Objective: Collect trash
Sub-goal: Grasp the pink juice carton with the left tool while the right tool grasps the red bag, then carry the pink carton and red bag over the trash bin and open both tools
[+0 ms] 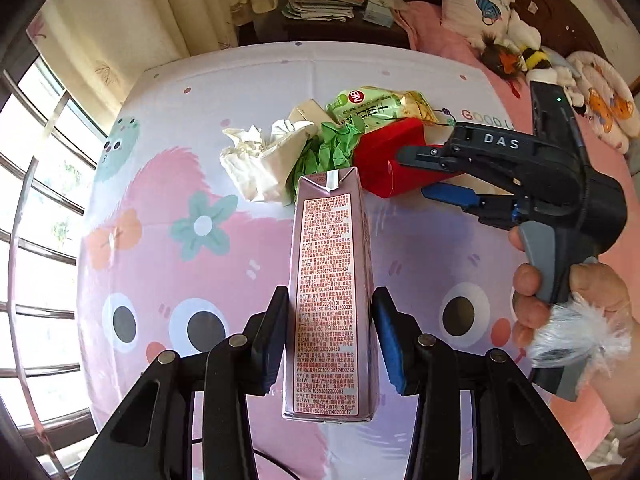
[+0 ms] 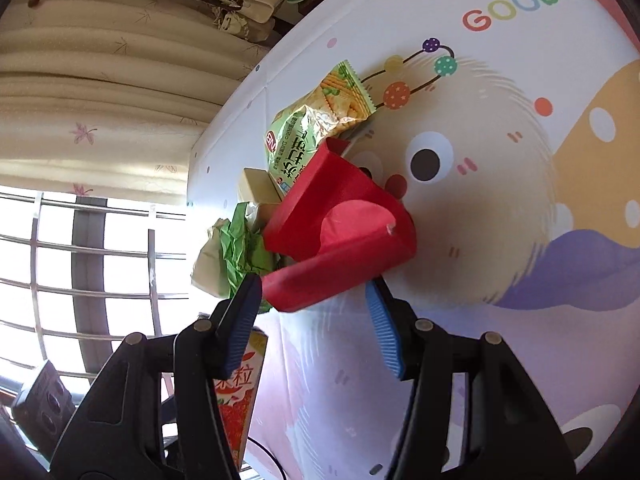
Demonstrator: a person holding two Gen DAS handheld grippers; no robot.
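My left gripper (image 1: 330, 292) points down over the table and is shut on a pink milk carton (image 1: 328, 300), its pads against the carton's two sides. The carton's strawberry face (image 2: 240, 392) shows low in the right wrist view. A trash pile lies further off: white tissue (image 1: 256, 164), crumpled green paper (image 1: 328, 148), a green biscuit wrapper (image 1: 368, 104), a small beige box (image 1: 308, 112) and a red box (image 1: 384, 164). My right gripper (image 1: 412, 174) stands open at the red box (image 2: 340, 232), whose near edge lies between the fingertips (image 2: 248, 292).
A cartoon-print cloth (image 1: 160, 240) covers the table. The hand on the right gripper also clutches a bunched plastic bag (image 1: 580, 332). Window bars (image 1: 36, 200) and curtains run along the left. A pink bed with pillows and soft toys (image 1: 520, 56) lies at the right.
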